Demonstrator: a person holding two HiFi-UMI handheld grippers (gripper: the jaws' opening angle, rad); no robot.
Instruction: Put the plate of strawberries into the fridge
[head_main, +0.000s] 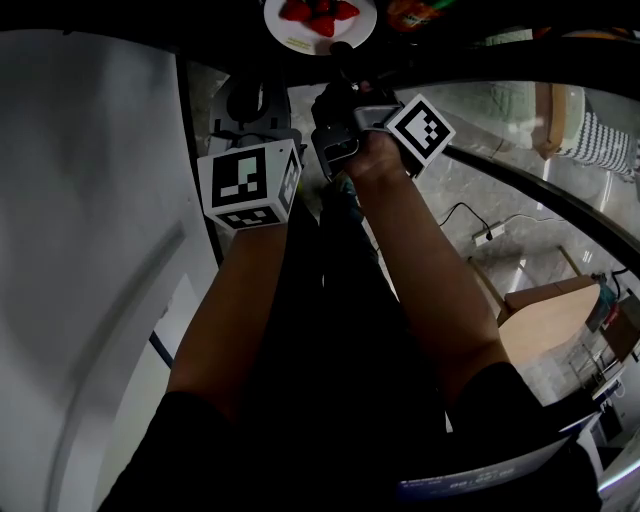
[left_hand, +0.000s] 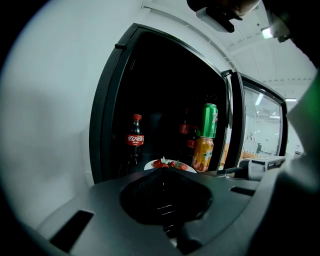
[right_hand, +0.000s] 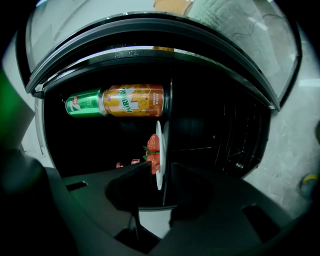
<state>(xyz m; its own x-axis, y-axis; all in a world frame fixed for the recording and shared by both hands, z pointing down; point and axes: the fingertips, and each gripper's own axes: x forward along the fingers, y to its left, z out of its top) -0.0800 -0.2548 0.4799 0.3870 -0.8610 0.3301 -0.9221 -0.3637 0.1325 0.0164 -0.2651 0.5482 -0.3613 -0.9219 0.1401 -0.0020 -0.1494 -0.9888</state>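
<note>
A white plate of strawberries (head_main: 320, 20) is at the top of the head view, inside the dark open fridge. My right gripper (head_main: 341, 58) is shut on its near rim. In the right gripper view the plate (right_hand: 159, 155) shows edge-on between the jaws of my right gripper (right_hand: 161, 169), with red berries on its left face. My left gripper (head_main: 248, 105) hovers just left of the right one, by the fridge's door frame. In the left gripper view my left gripper (left_hand: 165, 171) looks shut and holds nothing; the plate (left_hand: 171, 164) lies beyond it.
On the shelf stand a cola bottle (left_hand: 135, 142), a green can (left_hand: 210, 120) and an orange can (left_hand: 202, 154). The glass door (head_main: 520, 150) hangs open at the right. A white fridge side (head_main: 90, 200) fills the left. A cardboard box (head_main: 550, 310) sits on the floor.
</note>
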